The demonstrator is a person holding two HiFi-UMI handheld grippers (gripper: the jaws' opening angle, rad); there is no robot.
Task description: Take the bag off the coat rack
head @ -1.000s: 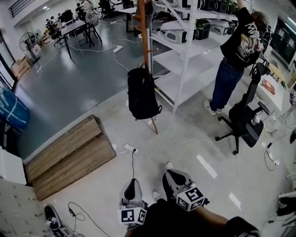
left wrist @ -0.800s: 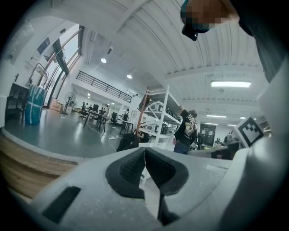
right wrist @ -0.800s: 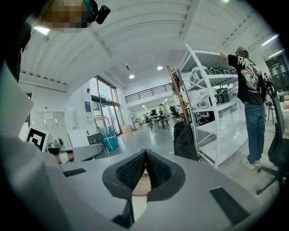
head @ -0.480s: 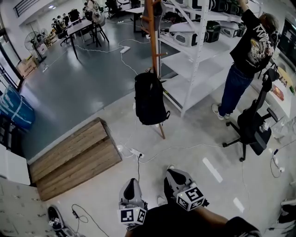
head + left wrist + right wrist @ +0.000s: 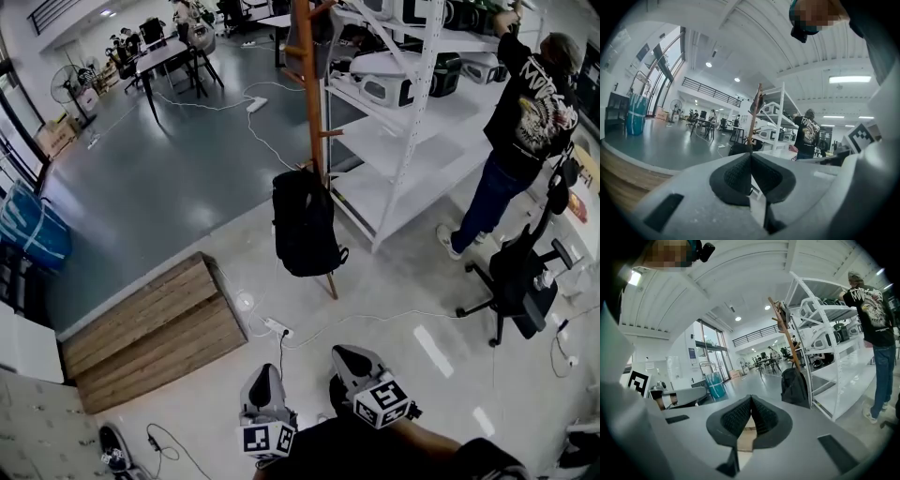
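The black bag [image 5: 304, 223] is still hanging low on the wooden coat rack [image 5: 310, 84], its strap caught on a peg of the pole and its body resting against the pole just above the splayed foot. Over the last second it has been sliding down the head view and growing nearer: the person is walking across the floor toward it. The white shelving [image 5: 412, 122] just behind the rack and the person reaching up at it [image 5: 530, 122] are drawing closer in the same way. That tells me this is still the approach. The bag remains well apart from both tools, so nothing of the lift has begun.

The left tool [image 5: 266, 370] and the right tool [image 5: 343, 353] are being carried side by side, low in front of the body. Both are pointing roughly level, dipped slightly, toward the rack. Each has its dark pads pressed together with nothing between them. I judge they will need to part before either can take the strap.

A power strip [image 5: 277, 328] and its cable are lying on the floor between the walker and the rack, something to step over.
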